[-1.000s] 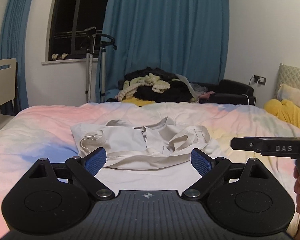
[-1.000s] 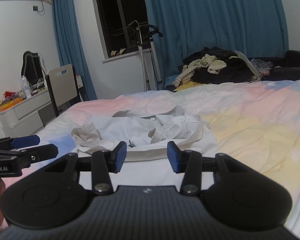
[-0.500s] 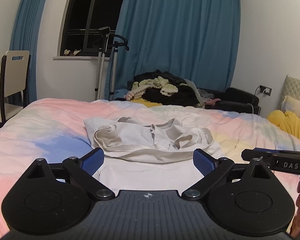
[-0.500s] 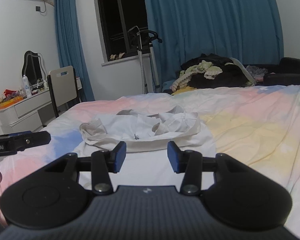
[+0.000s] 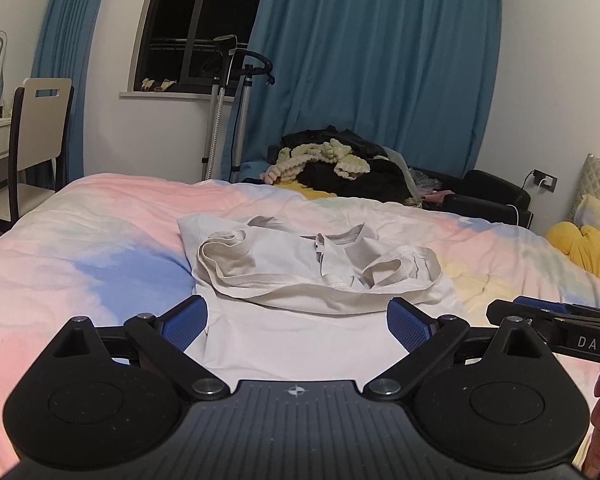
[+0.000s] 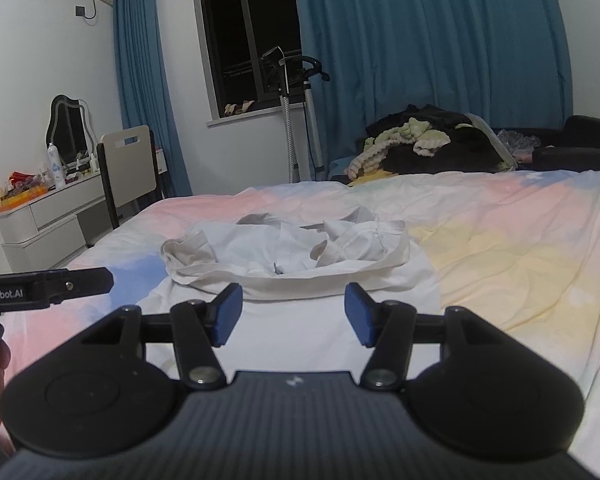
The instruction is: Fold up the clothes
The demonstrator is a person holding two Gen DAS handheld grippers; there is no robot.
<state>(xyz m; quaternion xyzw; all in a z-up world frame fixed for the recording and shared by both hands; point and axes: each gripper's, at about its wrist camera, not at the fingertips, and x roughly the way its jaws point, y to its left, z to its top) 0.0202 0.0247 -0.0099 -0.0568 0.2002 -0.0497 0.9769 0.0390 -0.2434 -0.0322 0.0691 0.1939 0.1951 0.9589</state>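
there, both hand-held grippers (image 5: 296,322) above shirt (image 5: 308,268)

— What do we have on the bed (image 5: 100,240)?
— The shirt (image 5: 312,268), mid-bed, ahead of both grippers.
— Behind it?
— We list a clothes pile (image 5: 340,164) past the far edge, curtain (image 5: 372,60) behind; chair (image 5: 40,128) left.

A pastel bed (image 5: 80,240) fills the view. A white shirt (image 5: 312,268) lies crumpled on it, just beyond the left gripper (image 5: 296,322), whose blue pads stand wide apart with nothing between them. The right gripper (image 5: 556,320) pokes in at right, side-on. Far behind, a clothes pile (image 5: 340,164) sits before blue curtains (image 5: 372,60).
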